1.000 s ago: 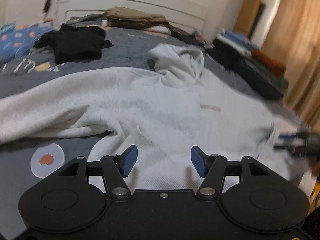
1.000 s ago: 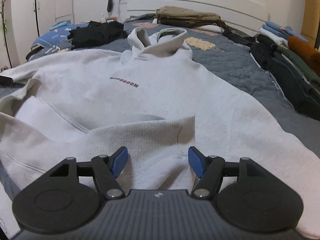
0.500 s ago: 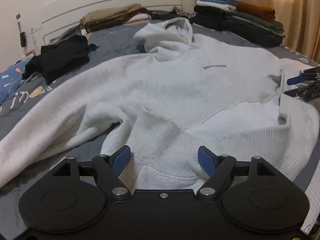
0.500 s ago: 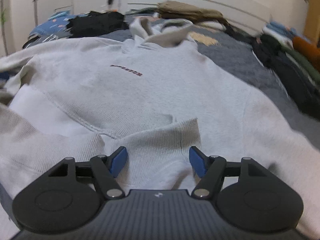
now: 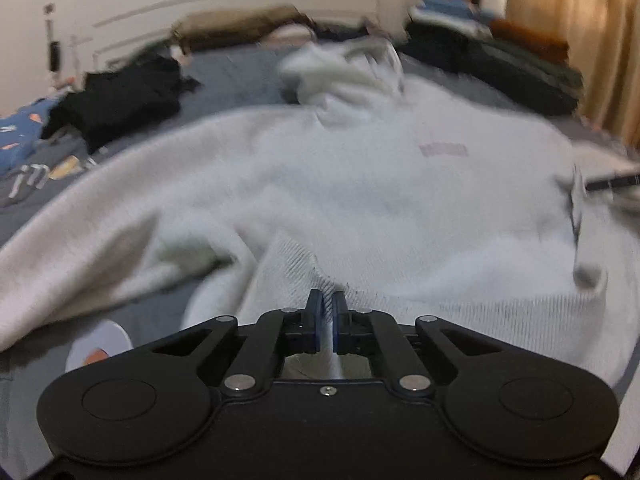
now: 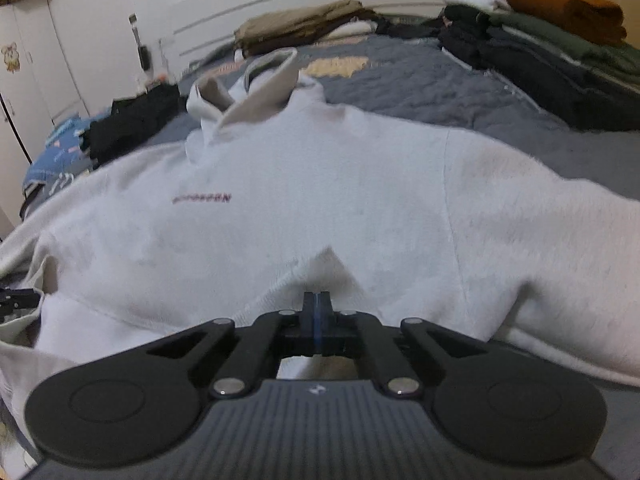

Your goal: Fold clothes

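While the bed (image 6: 420, 80) carries it, the hoodie (image 6: 320, 184) lies spread face up, hood toward the headboard. Both grippers pinch its ribbed hem: left gripper (image 5: 327, 312) and right gripper (image 6: 317, 312), fingers closed on fabric. Thick, fleecy cotton could slip from such shallow bites, or drag unevenly and bunch the sleeves. Soft, heavy, floppy stuff.

Hoodie (image 6: 320, 200): pale grey-white fleece, small dark red lettering across the chest, ribbed hem. Spread front-up on the bed (image 6: 420, 80), hood crumpled at the far end, sleeves out to either side. Near hem bunched, raised and pinched at two separate points.
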Tool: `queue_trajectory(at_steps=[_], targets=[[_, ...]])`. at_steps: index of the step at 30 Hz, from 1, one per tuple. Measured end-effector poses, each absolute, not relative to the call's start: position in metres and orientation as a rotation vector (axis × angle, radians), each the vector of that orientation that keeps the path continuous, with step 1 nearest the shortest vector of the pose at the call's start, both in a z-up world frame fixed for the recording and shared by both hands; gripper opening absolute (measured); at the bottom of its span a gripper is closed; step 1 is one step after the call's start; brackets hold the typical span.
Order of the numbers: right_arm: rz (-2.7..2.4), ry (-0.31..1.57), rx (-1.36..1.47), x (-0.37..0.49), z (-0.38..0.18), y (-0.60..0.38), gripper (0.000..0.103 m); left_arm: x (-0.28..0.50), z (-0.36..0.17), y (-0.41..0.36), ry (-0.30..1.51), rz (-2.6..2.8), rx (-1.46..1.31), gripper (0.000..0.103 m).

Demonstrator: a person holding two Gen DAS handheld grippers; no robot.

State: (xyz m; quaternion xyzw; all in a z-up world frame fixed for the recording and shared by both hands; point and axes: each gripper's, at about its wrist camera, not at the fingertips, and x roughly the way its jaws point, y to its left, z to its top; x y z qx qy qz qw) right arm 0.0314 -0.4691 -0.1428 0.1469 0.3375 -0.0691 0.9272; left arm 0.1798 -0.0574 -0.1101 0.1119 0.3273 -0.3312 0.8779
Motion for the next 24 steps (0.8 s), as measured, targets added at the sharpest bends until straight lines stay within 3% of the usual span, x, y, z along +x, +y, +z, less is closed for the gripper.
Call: queue_trajectory(at_steps=[9, 13, 17, 18, 19, 21, 24], targets=[[-0.126, 0.605, 0.340, 0.022, -0.125, -0.481, 0.002, 0.185, -0.082, -0.044, 0.597, -0.614, 0.103, 0.000], [-0.046, 0.594, 0.321, 0.020, -0.118, -0.471, 0.005, 0.192, -0.080, -0.044, 0.653, -0.657, 0.051, 0.000], [0.001, 0.616, 0.298, 0.021, -0.118, -0.463, 0.014, 0.163, -0.069, -0.063, 0.643, -0.848, 0.099, 0.006], [-0.003, 0.624, 0.300, 0.021, -0.120, -0.462, 0.014, 0.154, -0.065, -0.069, 0.629, -0.907, 0.109, 0.017], [-0.004, 0.631, 0.304, 0.021, -0.121, -0.463, 0.014, 0.144, -0.061, -0.075, 0.610, -0.961, 0.115, 0.043], [-0.005, 0.641, 0.315, 0.021, -0.122, -0.463, 0.014, 0.123, -0.056, -0.085, 0.562, -1.056, 0.123, 0.078], [0.004, 0.641, 0.327, 0.020, -0.122, -0.462, 0.014, 0.105, -0.064, -0.109, 0.555, -1.114, 0.232, 0.077]])
